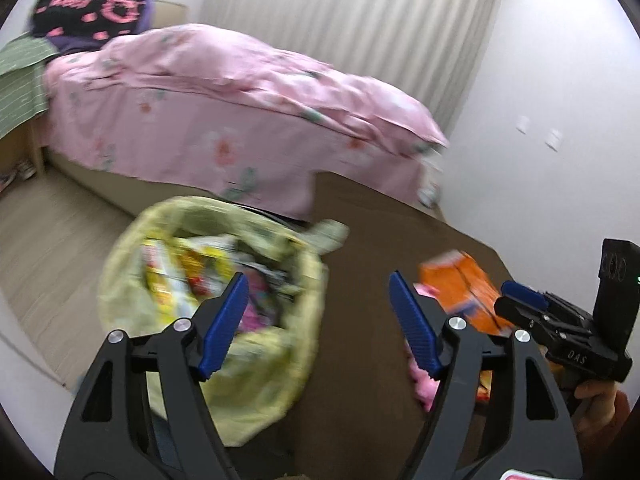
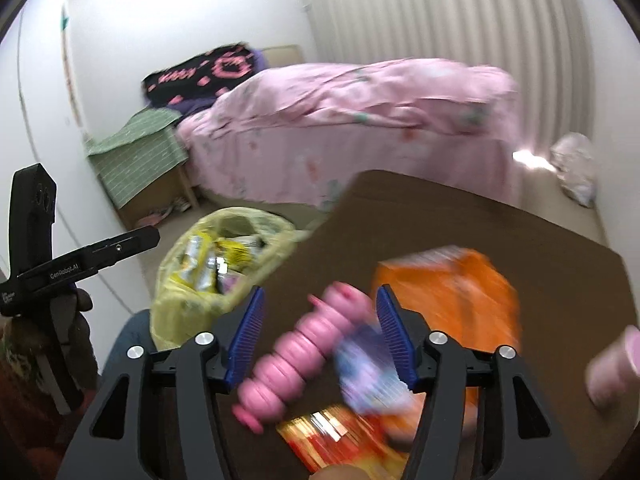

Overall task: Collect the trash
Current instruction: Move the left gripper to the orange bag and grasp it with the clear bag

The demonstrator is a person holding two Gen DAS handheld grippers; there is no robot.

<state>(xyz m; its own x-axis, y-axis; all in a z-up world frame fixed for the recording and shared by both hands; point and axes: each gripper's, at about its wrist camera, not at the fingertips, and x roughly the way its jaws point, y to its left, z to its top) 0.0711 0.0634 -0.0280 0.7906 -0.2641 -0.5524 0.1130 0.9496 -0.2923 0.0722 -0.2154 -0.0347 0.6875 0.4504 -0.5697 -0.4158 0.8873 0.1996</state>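
Observation:
A yellow-green trash bag (image 1: pixel 208 280) stands open beside the brown table (image 1: pixel 360 232), with several bright wrappers inside. My left gripper (image 1: pixel 316 320) is open over the bag's right rim and the table edge, with nothing between its fingers. In the right wrist view, my right gripper (image 2: pixel 320 336) is open above the table. A pink ribbed bottle (image 2: pixel 304 352) lies blurred between its jaws, and the pads do not touch it. A purple wrapper (image 2: pixel 368 372), a red and yellow wrapper (image 2: pixel 340 440) and an orange box (image 2: pixel 452 292) lie close by.
A bed with a pink quilt (image 1: pixel 240 100) stands behind the table. A nightstand under a green cloth (image 2: pixel 136 148) sits by its head. A pink cup (image 2: pixel 612 364) is at the table's right edge, and a white bag (image 2: pixel 576 168) lies on the floor.

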